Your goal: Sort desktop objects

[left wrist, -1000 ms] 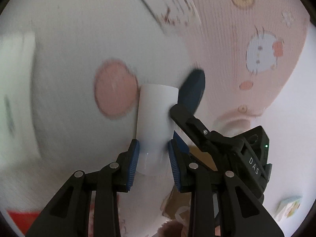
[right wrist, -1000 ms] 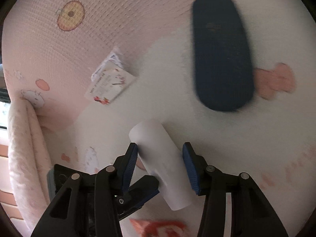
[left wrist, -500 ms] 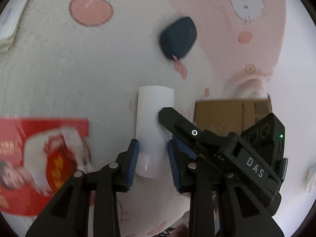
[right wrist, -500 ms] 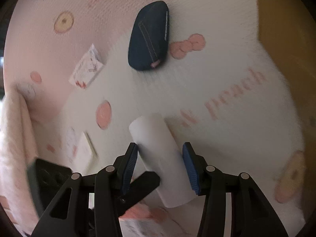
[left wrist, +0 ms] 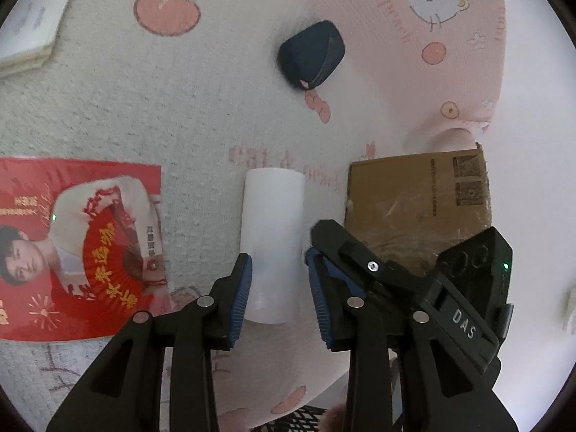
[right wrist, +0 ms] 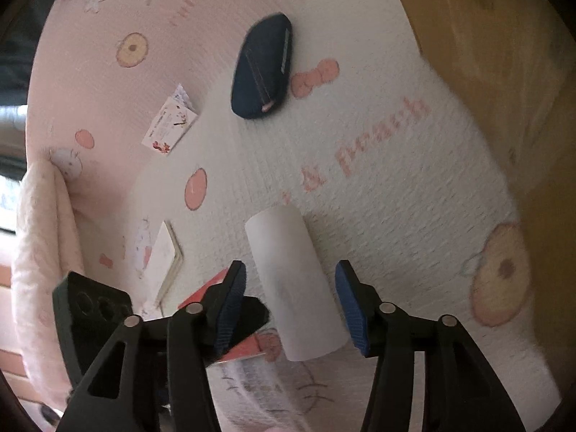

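Note:
A white cylinder (left wrist: pixel 271 237) is held between the blue pads of my left gripper (left wrist: pixel 277 295), above a white and pink Hello Kitty blanket (left wrist: pixel 144 108). It also shows in the right wrist view (right wrist: pixel 295 284), where my right gripper (right wrist: pixel 291 302) straddles it with jaws apart and gaps on both sides. A dark blue pouch (left wrist: pixel 311 54) lies farther off, also in the right wrist view (right wrist: pixel 262 64). A brown cardboard box (left wrist: pixel 417 201) stands to the right of the cylinder.
A red printed leaflet (left wrist: pixel 72 244) lies at the left. A white booklet (left wrist: pixel 32 32) lies at the far left. A small printed packet (right wrist: pixel 169 126) lies on the pink part. The box fills the right wrist view's upper right (right wrist: pixel 504 54).
Both grippers have moved with the cylinder across the blanket toward the cardboard box; the pouch now sits farther off, and the leaflet and box have come into view.

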`<state>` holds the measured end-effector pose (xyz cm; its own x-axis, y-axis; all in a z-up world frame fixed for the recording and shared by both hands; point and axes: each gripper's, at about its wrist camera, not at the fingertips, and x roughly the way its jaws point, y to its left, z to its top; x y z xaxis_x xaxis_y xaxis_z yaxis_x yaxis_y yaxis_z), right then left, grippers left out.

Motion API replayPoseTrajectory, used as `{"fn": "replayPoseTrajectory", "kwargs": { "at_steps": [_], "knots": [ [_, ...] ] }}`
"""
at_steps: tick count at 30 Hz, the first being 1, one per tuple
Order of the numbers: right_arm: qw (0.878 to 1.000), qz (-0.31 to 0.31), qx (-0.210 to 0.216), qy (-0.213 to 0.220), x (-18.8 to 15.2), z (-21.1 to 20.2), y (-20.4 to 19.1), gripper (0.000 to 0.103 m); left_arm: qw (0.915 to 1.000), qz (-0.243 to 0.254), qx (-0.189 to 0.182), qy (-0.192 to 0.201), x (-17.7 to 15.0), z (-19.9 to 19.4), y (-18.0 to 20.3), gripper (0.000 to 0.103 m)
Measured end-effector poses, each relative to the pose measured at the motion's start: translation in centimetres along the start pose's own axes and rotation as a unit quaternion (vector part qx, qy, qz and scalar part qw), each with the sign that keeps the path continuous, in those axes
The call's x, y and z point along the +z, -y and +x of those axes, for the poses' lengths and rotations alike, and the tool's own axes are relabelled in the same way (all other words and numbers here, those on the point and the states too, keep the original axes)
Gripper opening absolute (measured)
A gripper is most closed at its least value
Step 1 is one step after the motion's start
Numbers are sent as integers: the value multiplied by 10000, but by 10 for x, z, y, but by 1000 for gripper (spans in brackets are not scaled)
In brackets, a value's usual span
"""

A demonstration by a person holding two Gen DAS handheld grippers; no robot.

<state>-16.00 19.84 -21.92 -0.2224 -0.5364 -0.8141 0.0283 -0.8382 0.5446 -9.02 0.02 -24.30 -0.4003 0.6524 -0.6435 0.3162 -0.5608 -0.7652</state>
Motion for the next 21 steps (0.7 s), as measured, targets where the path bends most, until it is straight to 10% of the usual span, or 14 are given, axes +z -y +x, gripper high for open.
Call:
{"fn": "replayPoseTrajectory", "kwargs": {
  "at_steps": [21],
  "knots": [
    [9896,-1210,-580,-526,-22,25,-20,56,9993,-107,-250,-242,33,12,-9,48]
  ]
}}
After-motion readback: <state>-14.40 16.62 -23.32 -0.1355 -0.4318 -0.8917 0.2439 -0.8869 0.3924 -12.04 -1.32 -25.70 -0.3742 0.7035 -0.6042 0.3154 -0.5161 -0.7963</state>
